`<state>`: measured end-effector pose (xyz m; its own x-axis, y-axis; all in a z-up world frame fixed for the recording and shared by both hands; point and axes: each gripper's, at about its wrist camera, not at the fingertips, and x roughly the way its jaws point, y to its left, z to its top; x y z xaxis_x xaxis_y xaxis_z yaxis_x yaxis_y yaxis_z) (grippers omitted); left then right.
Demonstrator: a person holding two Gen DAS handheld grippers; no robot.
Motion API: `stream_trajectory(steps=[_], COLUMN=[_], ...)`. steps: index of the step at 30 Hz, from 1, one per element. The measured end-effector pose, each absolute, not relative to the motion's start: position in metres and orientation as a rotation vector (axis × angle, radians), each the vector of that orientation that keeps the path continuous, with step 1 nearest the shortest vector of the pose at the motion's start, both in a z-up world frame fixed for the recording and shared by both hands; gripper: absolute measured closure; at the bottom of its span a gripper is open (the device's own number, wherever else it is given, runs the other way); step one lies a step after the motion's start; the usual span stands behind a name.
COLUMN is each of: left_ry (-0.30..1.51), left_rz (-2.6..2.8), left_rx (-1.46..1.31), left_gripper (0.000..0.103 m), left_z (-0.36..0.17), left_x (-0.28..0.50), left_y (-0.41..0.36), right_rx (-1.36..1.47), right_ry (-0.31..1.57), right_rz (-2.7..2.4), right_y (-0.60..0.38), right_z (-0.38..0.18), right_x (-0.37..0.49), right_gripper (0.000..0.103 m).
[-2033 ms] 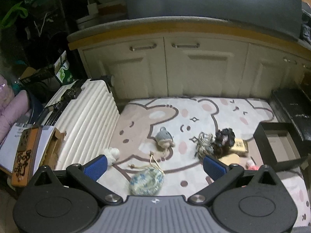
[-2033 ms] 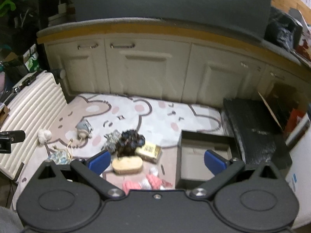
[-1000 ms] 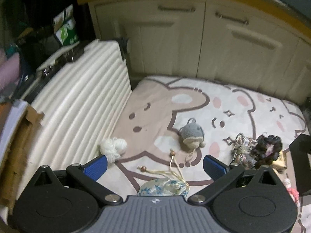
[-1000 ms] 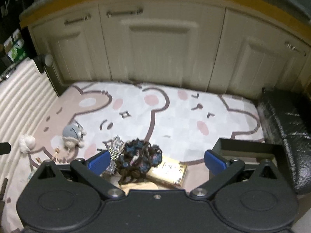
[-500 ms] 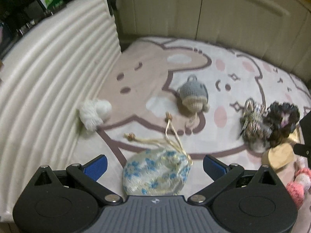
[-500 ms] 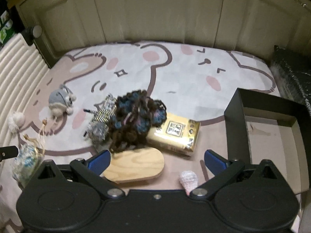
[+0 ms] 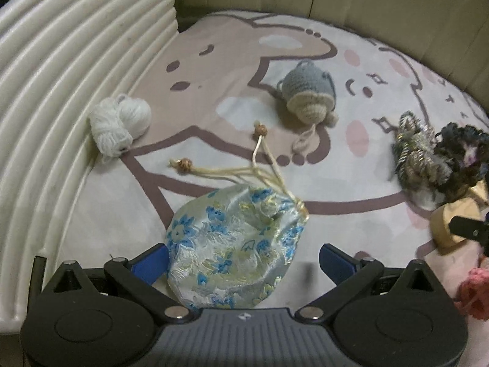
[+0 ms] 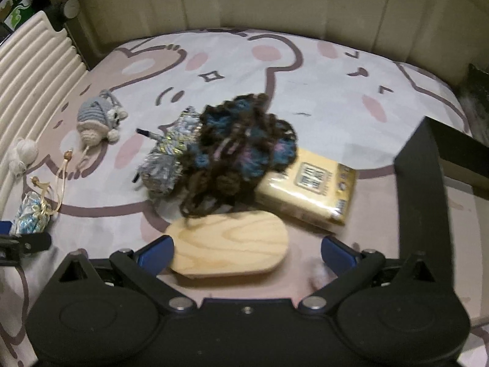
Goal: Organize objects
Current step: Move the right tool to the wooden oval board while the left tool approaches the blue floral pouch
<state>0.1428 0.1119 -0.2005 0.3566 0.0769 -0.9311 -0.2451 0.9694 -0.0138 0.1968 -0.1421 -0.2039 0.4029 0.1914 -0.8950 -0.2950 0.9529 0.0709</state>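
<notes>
A blue-flowered drawstring pouch (image 7: 235,244) lies on the bear-print mat (image 7: 305,61), between the open jaws of my left gripper (image 7: 244,263); it also shows in the right wrist view (image 8: 30,214). An oval wooden piece (image 8: 229,249) lies between the open jaws of my right gripper (image 8: 247,252). Behind it are a dark yarn bundle (image 8: 241,153), a silvery yarn bundle (image 8: 168,165) and a yellow packet (image 8: 311,189). A grey crocheted toy (image 7: 305,94) and a white yarn ball (image 7: 119,125) lie farther left. A black open box (image 8: 428,202) stands at the right.
A ribbed white suitcase (image 7: 61,76) lies along the mat's left edge. Cream cabinet doors (image 8: 275,0) close off the far side. A pink crocheted item (image 7: 473,287) lies at the right edge of the left wrist view. A black bag (image 8: 476,91) sits beyond the box.
Both grippers have come down and forward toward the mat. The pouch now lies between my left jaws and the wooden piece between my right jaws. Both stay open.
</notes>
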Motion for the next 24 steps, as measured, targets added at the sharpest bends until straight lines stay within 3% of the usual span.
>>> stream_trajectory(steps=[17, 20, 24], left_ry=[1.206, 1.208, 1.190], left_rz=[0.226, 0.217, 0.228], left_rx=[-0.170, -0.172, -0.139], left_gripper=[0.000, 0.000, 0.000], left_z=[-0.214, -0.212, -0.208], left_x=[0.138, 0.138, 0.140], left_y=[0.116, 0.119, 0.120], right_rx=[-0.159, -0.161, -0.161], right_ry=[1.163, 1.176, 1.186], right_rz=[0.301, 0.287, 0.283], right_y=[-0.116, -0.116, -0.114], right_z=[-0.220, -0.220, -0.219], right_x=[0.201, 0.204, 0.203], right_gripper=[0.000, 0.009, 0.009])
